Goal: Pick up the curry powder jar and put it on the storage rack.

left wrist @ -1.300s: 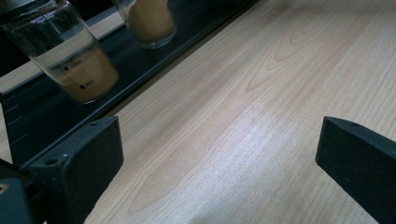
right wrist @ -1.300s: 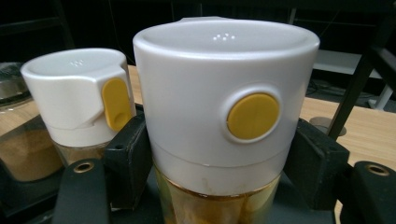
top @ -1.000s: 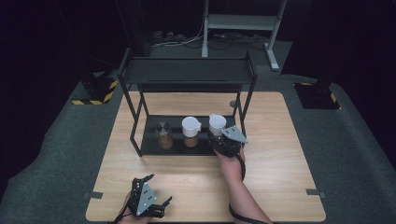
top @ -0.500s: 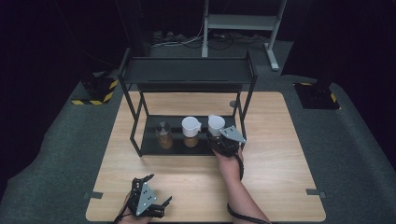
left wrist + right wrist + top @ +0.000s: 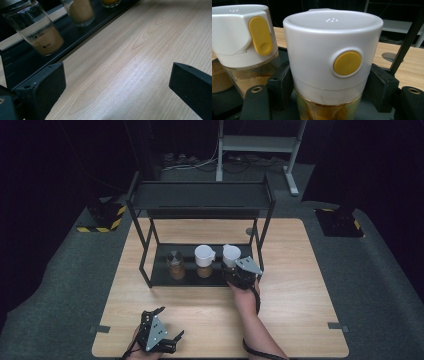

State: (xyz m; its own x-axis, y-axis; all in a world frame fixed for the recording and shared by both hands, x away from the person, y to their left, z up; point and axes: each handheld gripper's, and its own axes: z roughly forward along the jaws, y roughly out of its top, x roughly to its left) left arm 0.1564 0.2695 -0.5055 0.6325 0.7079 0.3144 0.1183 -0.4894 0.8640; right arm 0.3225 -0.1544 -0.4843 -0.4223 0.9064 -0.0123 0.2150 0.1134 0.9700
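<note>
Three seasoning jars stand on the lower shelf of a black rack (image 5: pixel 200 195). The rightmost jar (image 5: pixel 231 255) (image 5: pixel 329 62) has a white lid with a yellow button over a glass body of yellow-brown powder. My right gripper (image 5: pixel 241 272) (image 5: pixel 329 86) is shut on it, a black pad pressed to each side just under the lid. A second white-lidded jar (image 5: pixel 204 256) (image 5: pixel 244 42) stands just left of it. The third jar (image 5: pixel 174 263) (image 5: pixel 37 30) is clear glass with brown powder. My left gripper (image 5: pixel 156 336) (image 5: pixel 115 85) rests open near the table's front edge, with bare wood between its jaws.
The rack's upper shelf overhangs the jars, and its posts (image 5: pixel 262 232) stand close beside my right gripper. The wooden table (image 5: pixel 300 285) has open room in front of the rack and on both sides. A small round hole (image 5: pixel 249 231) lies behind the rack.
</note>
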